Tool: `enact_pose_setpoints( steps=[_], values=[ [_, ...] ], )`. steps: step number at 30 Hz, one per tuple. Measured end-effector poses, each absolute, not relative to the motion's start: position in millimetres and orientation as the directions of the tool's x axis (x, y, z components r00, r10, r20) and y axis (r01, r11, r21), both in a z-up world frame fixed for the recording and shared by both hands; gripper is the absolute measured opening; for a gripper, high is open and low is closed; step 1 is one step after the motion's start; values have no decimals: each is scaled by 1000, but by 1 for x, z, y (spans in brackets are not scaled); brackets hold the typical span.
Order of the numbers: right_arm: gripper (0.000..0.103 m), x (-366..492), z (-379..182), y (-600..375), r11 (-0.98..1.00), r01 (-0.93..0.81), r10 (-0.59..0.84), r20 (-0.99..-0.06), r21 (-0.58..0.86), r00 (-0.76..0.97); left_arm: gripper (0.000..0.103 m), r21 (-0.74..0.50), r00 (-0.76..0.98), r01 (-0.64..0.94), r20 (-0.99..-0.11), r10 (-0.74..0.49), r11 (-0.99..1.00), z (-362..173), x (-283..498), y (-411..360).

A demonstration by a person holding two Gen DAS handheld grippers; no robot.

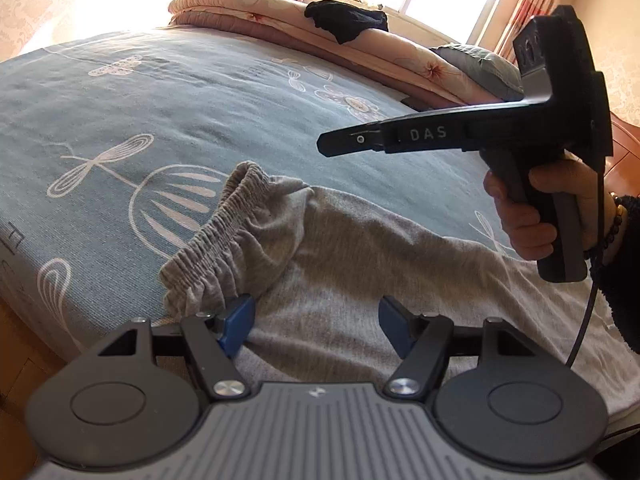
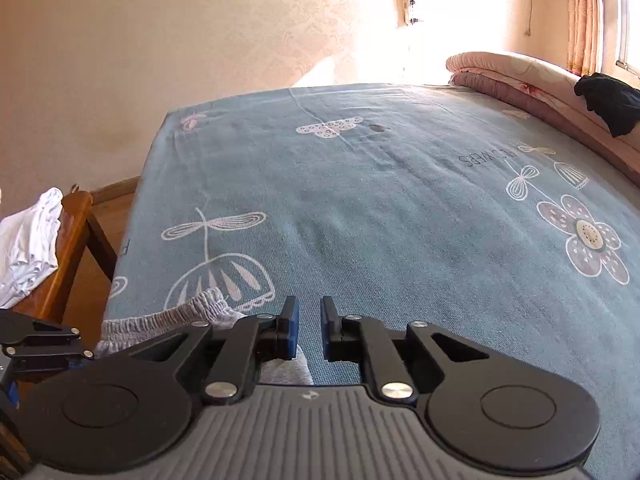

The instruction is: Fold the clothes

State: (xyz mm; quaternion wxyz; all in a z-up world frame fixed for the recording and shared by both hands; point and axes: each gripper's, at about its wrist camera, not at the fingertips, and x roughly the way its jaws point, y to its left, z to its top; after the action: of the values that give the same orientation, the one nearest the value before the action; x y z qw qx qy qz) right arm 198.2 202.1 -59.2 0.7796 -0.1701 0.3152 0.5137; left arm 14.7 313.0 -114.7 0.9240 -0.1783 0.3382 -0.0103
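The grey trousers lie on the bed, waistband bunched. The left tool is spread just over the cloth, pinching nothing; the right tool is nearly pressed together and empty. A risk: the left tool may catch only one layer (the waistband is crumpled), so the fold goes crooked. No containers are visible.

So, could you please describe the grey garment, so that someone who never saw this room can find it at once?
Start from the big bed with the blue flower-print sheet. At its near edge, just ahead of the left claw, lie the grey sweatpants. Their gathered elastic waistband sets them apart from the black garment lying far away on the pink quilt.
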Motion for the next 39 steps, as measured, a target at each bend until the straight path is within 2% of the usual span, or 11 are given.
enact_pose_setpoints(
  steps=[7,10,13,15,17,18,23,28,34,36,39],
  values=[
    [19,183,-87,198,367,-927,571,-806,79,158,73,-348,735,-86,-654,-176,933,-118,10,307],
    [19,189,-96,202,425,-904,570,-791,54,221,77,-337,698,-59,-687,-203,940,-113,8,300],
    [32,201,-75,193,531,-847,560,-764,34,320,77,-298,678,-35,-708,-196,954,-105,3,292],
    [33,205,-54,176,541,-838,587,-746,72,315,77,-303,708,-11,-675,-207,953,-93,-2,289],
    [46,203,-34,157,546,-834,596,-735,77,323,78,-315,726,13,-649,-225,949,-88,-1,284],
    [47,202,-26,145,552,-830,594,-737,82,322,78,-318,727,21,-646,-233,948,-88,2,280],
    [47,197,-25,95,577,-786,597,-772,223,220,78,-322,698,58,-664,-270,945,-100,19,258],
    [47,193,-61,93,561,-727,637,-767,396,75,78,-309,668,54,-696,-265,950,-111,19,250],
    [44,220,-96,123,671,-689,576,-778,274,251,78,-300,682,65,-683,-262,952,-100,9,255],
    [44,233,-93,119,696,-649,585,-766,307,266,80,-292,694,78,-671,-262,953,-97,8,256],
    [52,232,-73,101,700,-641,603,-742,315,294,81,-282,693,87,-672,-262,955,-102,13,254]
  ],
)
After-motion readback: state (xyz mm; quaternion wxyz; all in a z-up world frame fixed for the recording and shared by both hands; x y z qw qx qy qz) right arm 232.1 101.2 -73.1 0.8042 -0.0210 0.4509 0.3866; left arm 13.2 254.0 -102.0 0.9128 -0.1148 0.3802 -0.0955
